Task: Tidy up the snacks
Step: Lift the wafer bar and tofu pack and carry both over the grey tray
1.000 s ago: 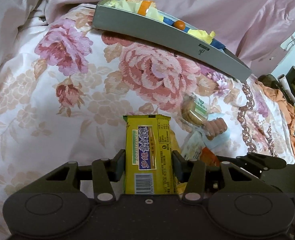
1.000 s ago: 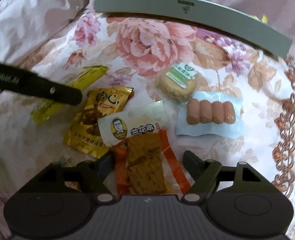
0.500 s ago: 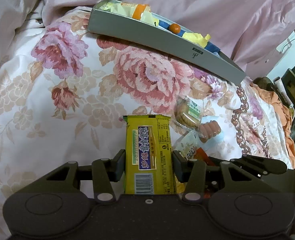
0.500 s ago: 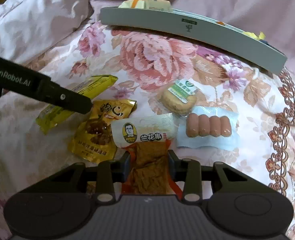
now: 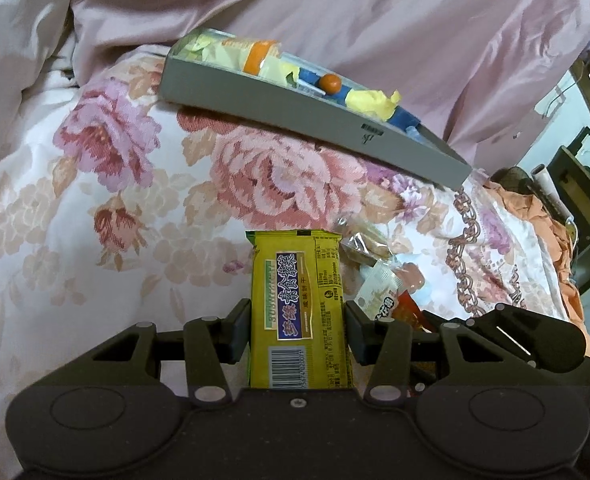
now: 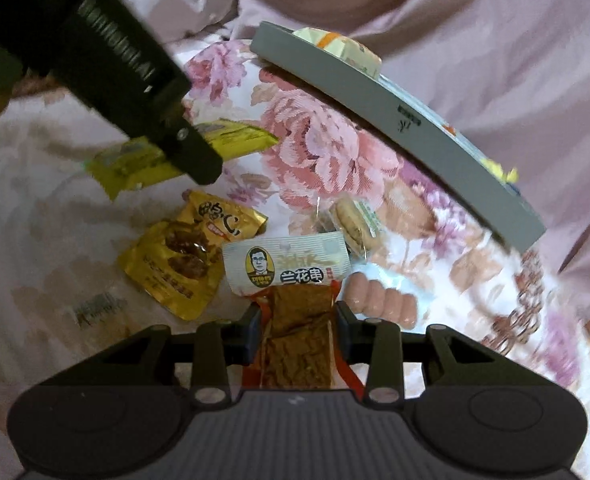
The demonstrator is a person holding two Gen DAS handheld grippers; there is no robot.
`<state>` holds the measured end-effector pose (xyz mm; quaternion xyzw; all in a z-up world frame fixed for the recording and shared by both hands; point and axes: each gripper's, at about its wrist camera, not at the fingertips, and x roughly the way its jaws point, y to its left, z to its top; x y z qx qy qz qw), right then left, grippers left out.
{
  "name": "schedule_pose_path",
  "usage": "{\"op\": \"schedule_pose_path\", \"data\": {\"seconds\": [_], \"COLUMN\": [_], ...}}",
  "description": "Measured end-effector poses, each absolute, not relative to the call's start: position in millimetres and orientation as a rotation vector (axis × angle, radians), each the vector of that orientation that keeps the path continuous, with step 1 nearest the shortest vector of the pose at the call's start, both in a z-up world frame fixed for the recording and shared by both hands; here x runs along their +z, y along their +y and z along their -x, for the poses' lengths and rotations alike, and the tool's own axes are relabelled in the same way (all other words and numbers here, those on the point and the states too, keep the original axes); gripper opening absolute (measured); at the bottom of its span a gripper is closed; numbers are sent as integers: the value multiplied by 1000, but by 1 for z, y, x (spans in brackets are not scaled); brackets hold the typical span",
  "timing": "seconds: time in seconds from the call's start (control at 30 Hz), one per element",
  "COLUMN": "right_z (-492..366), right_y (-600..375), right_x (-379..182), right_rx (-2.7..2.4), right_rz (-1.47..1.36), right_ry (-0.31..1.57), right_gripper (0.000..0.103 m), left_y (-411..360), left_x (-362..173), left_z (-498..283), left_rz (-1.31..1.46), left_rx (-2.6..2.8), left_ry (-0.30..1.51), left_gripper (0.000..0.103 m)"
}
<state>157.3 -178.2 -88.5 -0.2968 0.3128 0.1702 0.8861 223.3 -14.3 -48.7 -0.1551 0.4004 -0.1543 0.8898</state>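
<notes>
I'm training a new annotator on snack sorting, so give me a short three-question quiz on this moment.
1. True or false: the left tongs are shut on the yellow rectangular biscuit packet.
2. Which snack do the right tongs grip: A) the pink sausages in clear wrap, B) the brown dried-tofu strip in its white-topped clear pouch, C) the golden foil pouch?
3. Fill in: the long grey plastic tray lies on the ____ bedspread.

Key: 1 true; 2 B; 3 floral.
</notes>
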Motion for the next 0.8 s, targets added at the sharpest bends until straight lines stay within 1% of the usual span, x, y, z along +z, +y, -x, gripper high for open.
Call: {"op": "schedule_pose_path", "data": {"seconds": [0.23,0.4,0.57,0.8], "right_z": [-143,-142,-143,-144], "right_y": [-171,-176,-178,-185], "right_x": [-89,-77,-70,-55], "right_rx": [295,262,211,139], "right_rz": [786,740,758,722], "right_ry": [545,508,431,318], "right_gripper": [42,42,42,42], "left_y": [-17,-16,-18,-28], "left_x": [-44,-41,-30,8], "left_z": [-220,-219,-227,-242], "left_rz": [311,314,318,288], "left_rx": [-342,-346,-357,-388], "left_ry": [787,763,718,561], "left_gripper": [50,50,50,50]}}
